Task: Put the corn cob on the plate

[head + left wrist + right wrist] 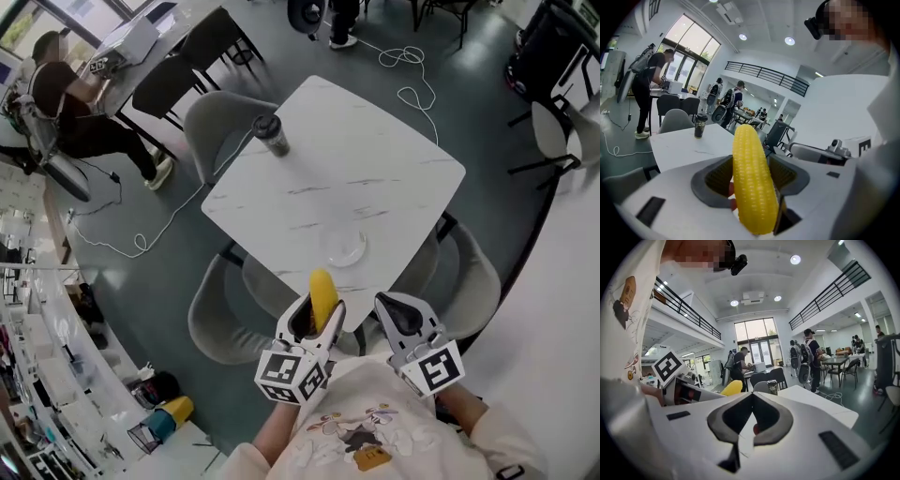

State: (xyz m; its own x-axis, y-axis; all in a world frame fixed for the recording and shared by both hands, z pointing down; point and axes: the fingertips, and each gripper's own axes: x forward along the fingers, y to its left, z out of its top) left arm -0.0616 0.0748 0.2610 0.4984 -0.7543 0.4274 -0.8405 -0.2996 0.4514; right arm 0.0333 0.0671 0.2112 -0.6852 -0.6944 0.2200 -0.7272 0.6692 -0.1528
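Saw one square table point(375, 178), white marble-look top with grey veins and rounded corners. Counted at least three grey moulded chairs point(217, 114) round it. Noted two white plastic grippers with dark ridged pads: left gripper point(317, 314) clamped on the cob, right gripper point(401, 317) pinched together on nothing. Found one corn cob point(752, 178), yellow and knobbly, raised near the table's near edge, long axis pointing away from the person toward one round clear plate point(346, 248), not touching it. Spotted one dark lidded cup point(270, 134) far off.
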